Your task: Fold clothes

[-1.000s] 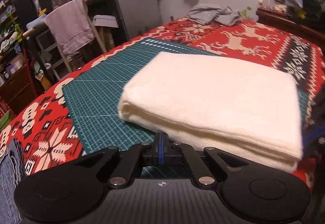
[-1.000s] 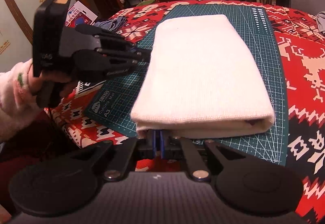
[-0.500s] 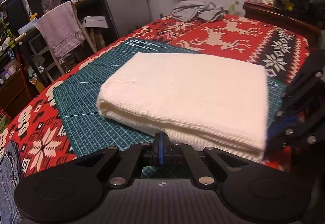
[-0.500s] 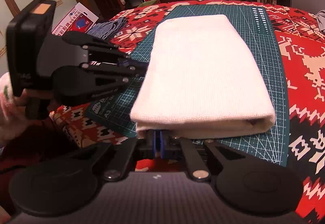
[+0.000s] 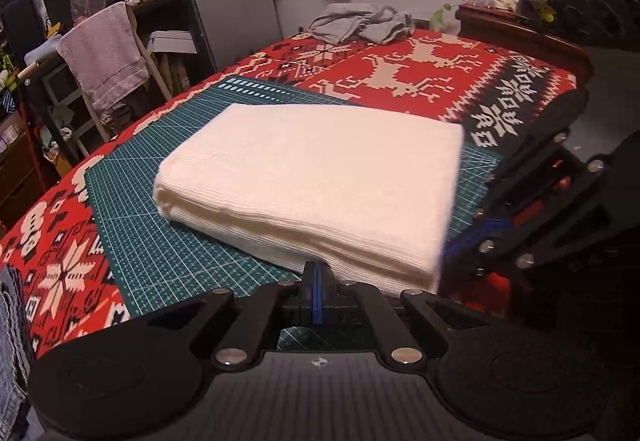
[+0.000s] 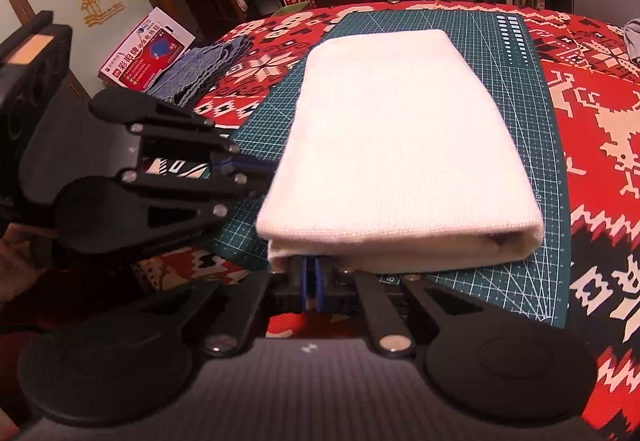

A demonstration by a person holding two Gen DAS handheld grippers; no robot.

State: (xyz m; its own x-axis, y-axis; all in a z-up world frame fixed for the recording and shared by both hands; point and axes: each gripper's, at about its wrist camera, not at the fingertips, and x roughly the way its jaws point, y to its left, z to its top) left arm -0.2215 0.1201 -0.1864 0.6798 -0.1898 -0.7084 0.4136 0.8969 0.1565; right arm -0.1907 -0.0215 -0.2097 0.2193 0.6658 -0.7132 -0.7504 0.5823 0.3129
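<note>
A cream garment (image 5: 320,177) (image 6: 400,145) lies folded into a thick rectangle on the green cutting mat (image 5: 168,249) (image 6: 520,53). My left gripper (image 5: 316,273) is shut, its tips touching the garment's layered long side near a corner; the right wrist view shows the left gripper (image 6: 256,169) from the side. My right gripper (image 6: 310,269) is shut, its tips tucked under the near hem and pinching the lowest layer by the same corner. In the left wrist view the right gripper (image 5: 460,241) reaches in from the right.
The mat lies on a red patterned cloth (image 5: 400,73) (image 6: 600,129). A grey garment (image 5: 360,21) is crumpled at the far end. Folded blue denim (image 6: 200,69) and a red-and-white box (image 6: 148,49) sit at the cloth's edge. A towel hangs on a chair (image 5: 104,57).
My left gripper has slid along the garment's long side toward the corner where the right gripper is. The garment and right gripper have stayed in place.
</note>
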